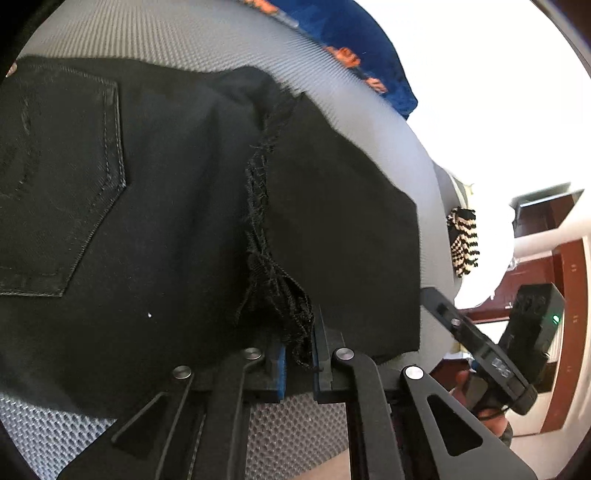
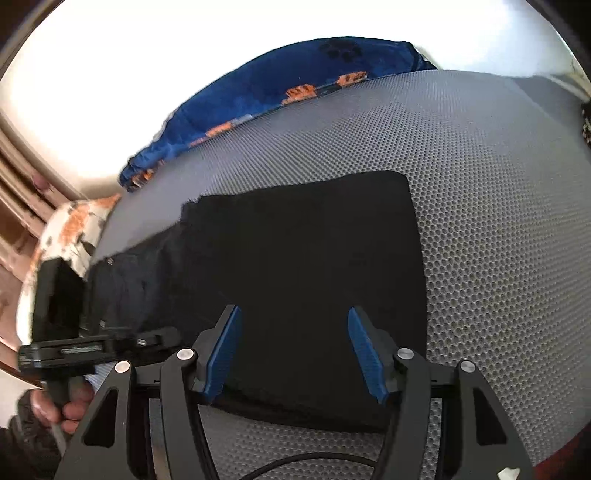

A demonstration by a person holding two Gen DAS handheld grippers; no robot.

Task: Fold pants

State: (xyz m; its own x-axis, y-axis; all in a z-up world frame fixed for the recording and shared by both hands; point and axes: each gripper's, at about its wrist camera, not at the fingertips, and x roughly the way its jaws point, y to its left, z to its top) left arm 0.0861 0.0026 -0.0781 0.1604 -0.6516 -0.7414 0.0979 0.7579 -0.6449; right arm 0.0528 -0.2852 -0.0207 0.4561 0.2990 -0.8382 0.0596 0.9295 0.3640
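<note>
Left wrist view: one pair of black pants (image 1: 177,192) lies spread on the grey mesh mat (image 1: 155,33), one back pocket (image 1: 55,184) at the left. My left gripper (image 1: 298,358) is pinched tight on the frayed hem (image 1: 280,295) at the near edge of the cloth, its blue pads pressed against the fabric. The mat lies bare beyond the pants' far edge and along their right side. One blue blanket (image 1: 347,44) lies at the far edge of the mat. One striped cloth (image 1: 463,240) hangs off to the right.

Right wrist view: one folded black panel of the pants (image 2: 306,258) fills the middle. My right gripper (image 2: 295,350) hovers over its near part, pointing steeply down, its two fingers (image 2: 221,354) apart with nothing between them. Open mat (image 2: 498,221) stretches right and far. At the left, my hand (image 2: 70,410) holds the other tool's handle.
</note>
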